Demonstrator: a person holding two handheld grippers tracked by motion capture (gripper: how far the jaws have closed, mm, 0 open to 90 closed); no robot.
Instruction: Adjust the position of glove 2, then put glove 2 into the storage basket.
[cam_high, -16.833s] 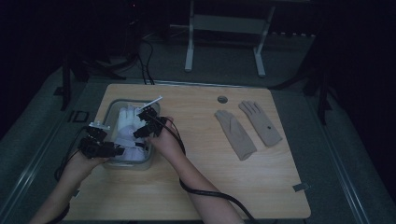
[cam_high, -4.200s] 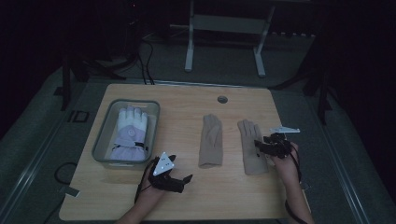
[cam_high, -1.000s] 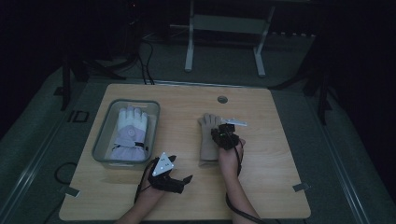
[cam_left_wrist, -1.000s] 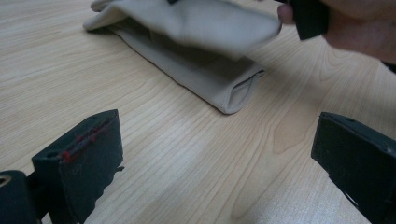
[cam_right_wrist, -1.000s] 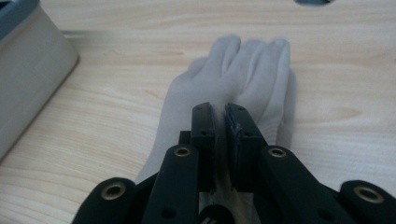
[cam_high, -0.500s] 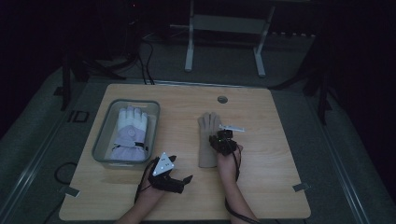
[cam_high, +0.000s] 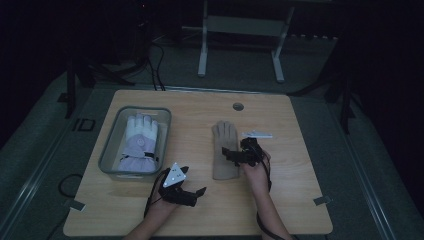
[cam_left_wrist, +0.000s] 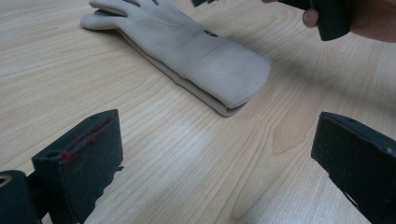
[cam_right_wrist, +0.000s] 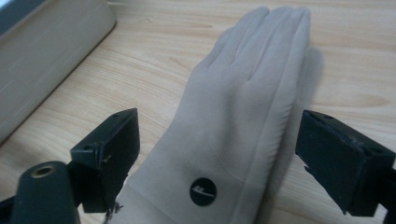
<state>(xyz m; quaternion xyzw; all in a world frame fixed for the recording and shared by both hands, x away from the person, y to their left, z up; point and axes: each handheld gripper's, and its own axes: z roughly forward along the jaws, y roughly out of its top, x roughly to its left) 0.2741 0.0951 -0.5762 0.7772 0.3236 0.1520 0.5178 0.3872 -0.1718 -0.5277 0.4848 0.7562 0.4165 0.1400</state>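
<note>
Between the right tongs (cam_right_wrist: 219, 158), whose jaws have just spread, the beige gloves (cam_right_wrist: 243, 107) lie stacked and released; binning remains, I'd say. Left tongs (cam_left_wrist: 219, 172) apart, idle.

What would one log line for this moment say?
right gripper: jaws just opened, astride stacked beige gloves | left gripper: open, over bare table | white glove: in bin

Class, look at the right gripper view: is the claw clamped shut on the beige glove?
No: the right claw stands wide open, its jaws apart on either side of the beige glove, which lies flat on the table.
</note>
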